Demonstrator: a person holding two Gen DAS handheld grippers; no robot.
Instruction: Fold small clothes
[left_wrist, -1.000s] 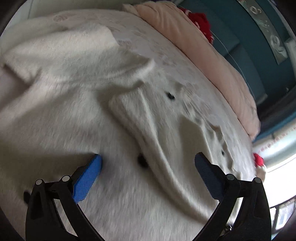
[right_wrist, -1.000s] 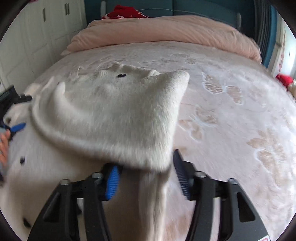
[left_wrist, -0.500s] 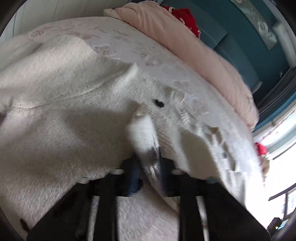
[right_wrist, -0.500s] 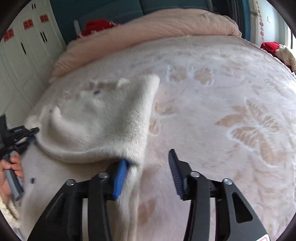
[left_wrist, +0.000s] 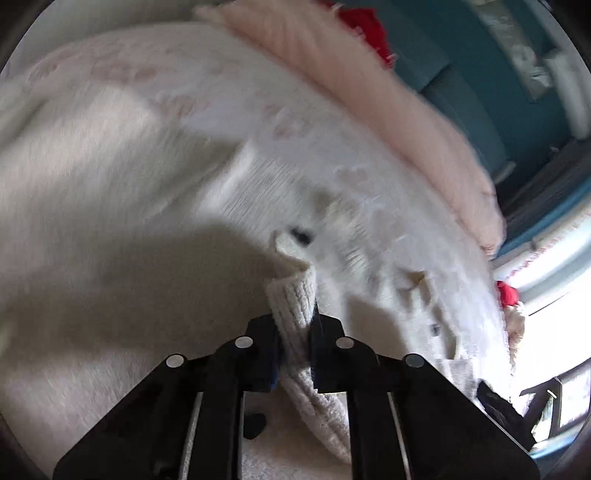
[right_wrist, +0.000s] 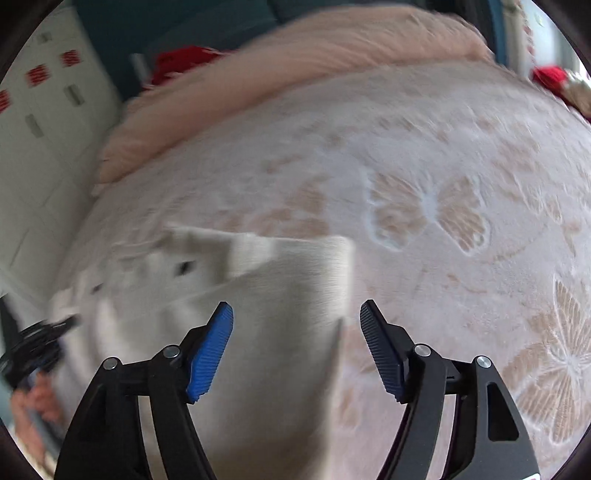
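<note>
A small cream knit cardigan (left_wrist: 110, 229) with dark buttons lies on a bed. My left gripper (left_wrist: 295, 328) is shut on the cardigan's ribbed front edge (left_wrist: 295, 310) and lifts it a little. In the right wrist view the cardigan (right_wrist: 266, 317) lies folded over, with one sleeve laid across it. My right gripper (right_wrist: 295, 332) is open and empty just above the folded sleeve's right edge. The left gripper (right_wrist: 33, 347) and the hand holding it show blurred at the far left of that view.
The bed cover (right_wrist: 461, 258) is pale pink with a butterfly pattern. A rolled pink duvet (right_wrist: 314, 62) lies along the far side with a red item (right_wrist: 181, 61) behind it. White wardrobe doors (right_wrist: 40, 122) stand at the left.
My left gripper closed on the cardigan's ribbed edge and is lifting it. My right gripper let go of the folded sleeve, opened wider and drew back to the right.
</note>
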